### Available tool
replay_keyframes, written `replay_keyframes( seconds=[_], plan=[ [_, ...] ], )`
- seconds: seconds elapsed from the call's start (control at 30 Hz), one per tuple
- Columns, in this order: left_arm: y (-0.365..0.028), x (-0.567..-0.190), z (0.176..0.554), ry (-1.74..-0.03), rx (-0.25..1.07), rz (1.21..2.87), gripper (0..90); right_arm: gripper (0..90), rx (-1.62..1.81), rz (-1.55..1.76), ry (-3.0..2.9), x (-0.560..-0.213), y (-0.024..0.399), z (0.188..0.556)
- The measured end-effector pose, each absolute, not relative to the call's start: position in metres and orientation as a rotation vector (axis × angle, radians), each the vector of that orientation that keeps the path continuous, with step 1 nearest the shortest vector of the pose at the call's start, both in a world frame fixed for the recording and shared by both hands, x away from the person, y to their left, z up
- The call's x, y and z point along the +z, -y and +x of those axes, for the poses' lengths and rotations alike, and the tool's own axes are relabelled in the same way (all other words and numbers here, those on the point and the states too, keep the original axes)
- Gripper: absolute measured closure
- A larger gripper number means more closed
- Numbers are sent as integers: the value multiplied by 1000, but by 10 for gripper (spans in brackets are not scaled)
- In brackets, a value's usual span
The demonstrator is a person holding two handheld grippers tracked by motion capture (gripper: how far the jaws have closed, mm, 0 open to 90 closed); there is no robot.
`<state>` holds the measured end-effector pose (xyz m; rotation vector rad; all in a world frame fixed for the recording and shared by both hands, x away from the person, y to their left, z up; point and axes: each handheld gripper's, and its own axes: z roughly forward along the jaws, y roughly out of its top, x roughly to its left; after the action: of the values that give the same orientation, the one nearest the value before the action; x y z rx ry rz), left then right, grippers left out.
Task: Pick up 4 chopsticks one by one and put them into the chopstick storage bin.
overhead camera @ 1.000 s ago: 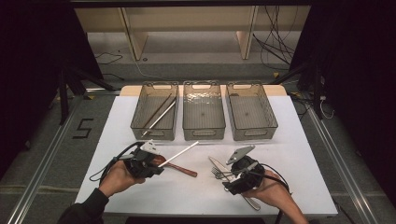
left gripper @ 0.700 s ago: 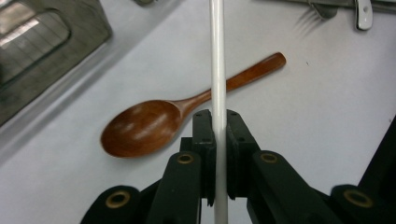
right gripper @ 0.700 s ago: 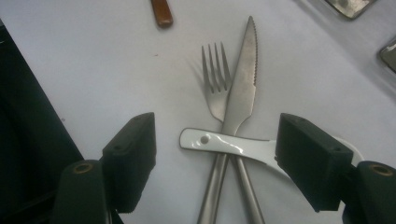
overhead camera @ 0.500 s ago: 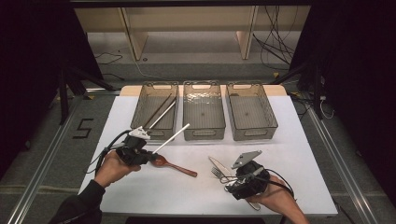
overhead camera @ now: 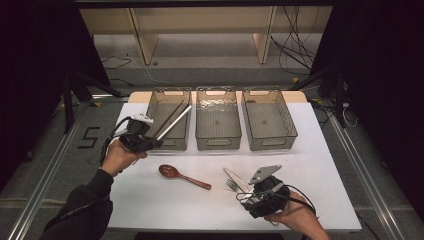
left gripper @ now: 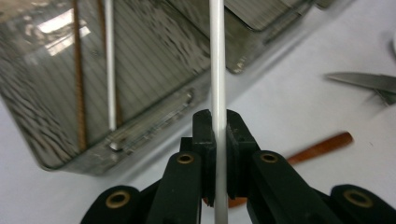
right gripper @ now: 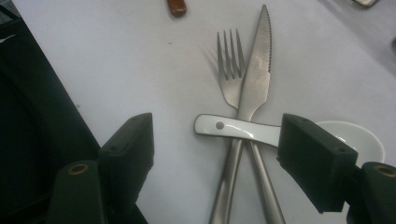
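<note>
Fingers (left gripper: 205,135) of the left gripper (overhead camera: 150,142) were clamped on a thin white chopstick (left gripper: 216,70), pinched near its lower end, the free length slanting up over the near rim of the leftmost bin (overhead camera: 170,142). That bin already held a second white stick (left gripper: 109,65) and a pair of brown chopsticks (left gripper: 79,79) lying lengthways. Judging by its look, the held stick was light, stiff and smooth, likely slippery against the pads, so a grip this close to one end could let it pivot or slide; holding nearer the middle would have steadied it, though the end grip suited lowering the tip into the bin first.

On the right, the right gripper (overhead camera: 260,197) had its fingers (right gripper: 126,144) standing wide apart, and they had just been opening, straddling a heap on the white surface (overhead camera: 310,165): a steel fork (right gripper: 229,79) and a serrated knife (right gripper: 257,70) crossed, with the handle of a white ceramic spoon (right gripper: 243,130) lying across both. Nothing was pressed between them. The steel pieces looked heavier, rigid and slick; the ceramic spoon seemed breakable and best taken by its handle. A wooden spoon (overhead camera: 182,176) lay between the two hands, well clear of the two further bins (overhead camera: 217,142).
</note>
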<state>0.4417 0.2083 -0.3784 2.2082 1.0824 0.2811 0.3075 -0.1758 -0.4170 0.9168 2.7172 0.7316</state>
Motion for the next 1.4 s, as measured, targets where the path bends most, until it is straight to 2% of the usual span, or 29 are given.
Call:
replay_keyframes(
  seconds=[0.27, 0.73, 1.4],
  plan=[
    [-215, -374, 480, -1181, 312, 2178, 843, 279, 734, 913, -2726, -418, 176, 306],
    [-215, -388, 527, -1294, 323, 2169, 842, 279, 730, 898, -2740, -420, 176, 306],
    [-198, -408, 563, -1334, 332, 2242, 837, 282, 733, 893, -2742, -420, 176, 307]
  ],
)
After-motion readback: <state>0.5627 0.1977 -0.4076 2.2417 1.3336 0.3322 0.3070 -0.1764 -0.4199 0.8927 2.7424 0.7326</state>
